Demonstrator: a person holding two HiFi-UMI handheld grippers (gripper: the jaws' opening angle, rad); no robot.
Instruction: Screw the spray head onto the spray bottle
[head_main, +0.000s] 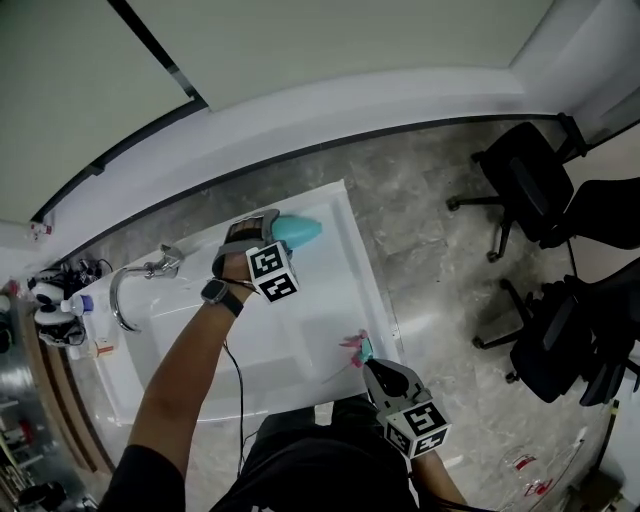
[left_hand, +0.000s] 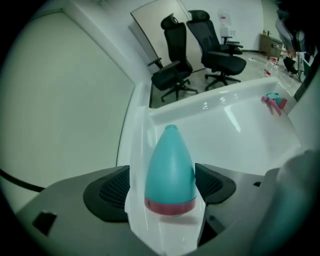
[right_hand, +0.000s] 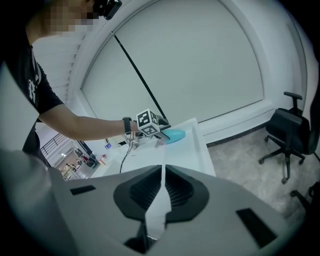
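Teal bottle (left_hand: 170, 167): lying at the bench (head_main: 330, 290) far edge, inside my left claw (left_hand: 170, 189), jaws wide, ungripped. Spray head (head_main: 356, 347): right edge, beside my closed, empty right claw (right_hand: 162, 190). Risk: the tapered bottle may squirt out as the jaws close.

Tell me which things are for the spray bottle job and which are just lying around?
For the job:
- teal spray bottle, between the jaws of the open left tool
- pink-and-teal spray head, lying on the white top by the shut right tool

Just lying about:
- black office chairs
- metal tap
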